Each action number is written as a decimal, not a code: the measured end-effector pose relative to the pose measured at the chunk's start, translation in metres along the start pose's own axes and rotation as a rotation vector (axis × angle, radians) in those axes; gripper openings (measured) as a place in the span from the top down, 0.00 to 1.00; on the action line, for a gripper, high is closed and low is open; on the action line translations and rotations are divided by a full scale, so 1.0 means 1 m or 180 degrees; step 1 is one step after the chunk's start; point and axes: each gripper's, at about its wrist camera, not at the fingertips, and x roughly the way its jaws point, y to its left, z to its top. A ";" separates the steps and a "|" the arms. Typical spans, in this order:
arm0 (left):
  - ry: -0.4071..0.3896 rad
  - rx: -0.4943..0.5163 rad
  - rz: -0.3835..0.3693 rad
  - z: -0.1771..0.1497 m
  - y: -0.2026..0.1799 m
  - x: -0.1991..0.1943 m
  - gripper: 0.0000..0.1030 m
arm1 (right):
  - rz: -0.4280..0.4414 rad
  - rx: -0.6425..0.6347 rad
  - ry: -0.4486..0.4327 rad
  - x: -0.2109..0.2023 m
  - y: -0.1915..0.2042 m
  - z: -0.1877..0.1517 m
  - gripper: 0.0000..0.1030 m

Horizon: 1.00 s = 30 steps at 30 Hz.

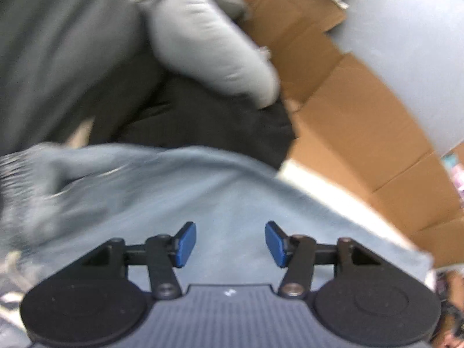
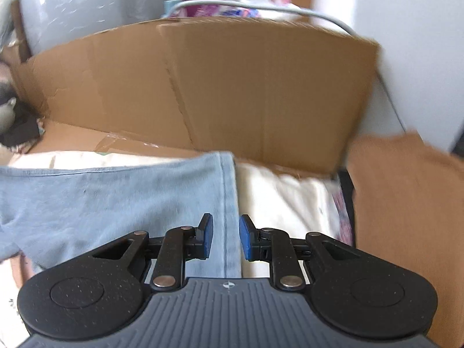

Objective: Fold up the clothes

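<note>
Apparently mid-fold, my left gripper (image 1: 230,243) and right gripper (image 2: 225,237) both gape empty over the blue garment (image 2: 116,197), cardboard (image 2: 232,87) at twelve o'clock; more folds likely remain.

Brown cardboard box (image 2: 246,87), grey cable (image 2: 319,14)

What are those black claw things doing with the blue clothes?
A person is folding clothes with a gripper in each hand. Both hang over a light blue garment spread out in front of a cardboard box. The left gripper has its jaws open and empty. The right gripper sits above the garment's stitched edge, jaws a little apart, gripping nothing. More clothes are piled behind.
</note>
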 end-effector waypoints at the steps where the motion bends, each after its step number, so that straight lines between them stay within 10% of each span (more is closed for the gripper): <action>1: 0.0036 0.0049 0.0092 -0.006 0.008 -0.001 0.45 | 0.0003 0.0074 0.0037 -0.004 -0.003 -0.007 0.72; 15: 0.0457 0.0763 -0.0257 -0.097 -0.031 0.016 0.43 | 0.0214 0.0776 0.0366 -0.005 -0.015 -0.066 0.62; 30: 0.0815 0.1456 -0.0139 -0.147 -0.065 0.050 0.15 | 0.0367 0.1254 0.0401 0.028 -0.025 -0.070 0.54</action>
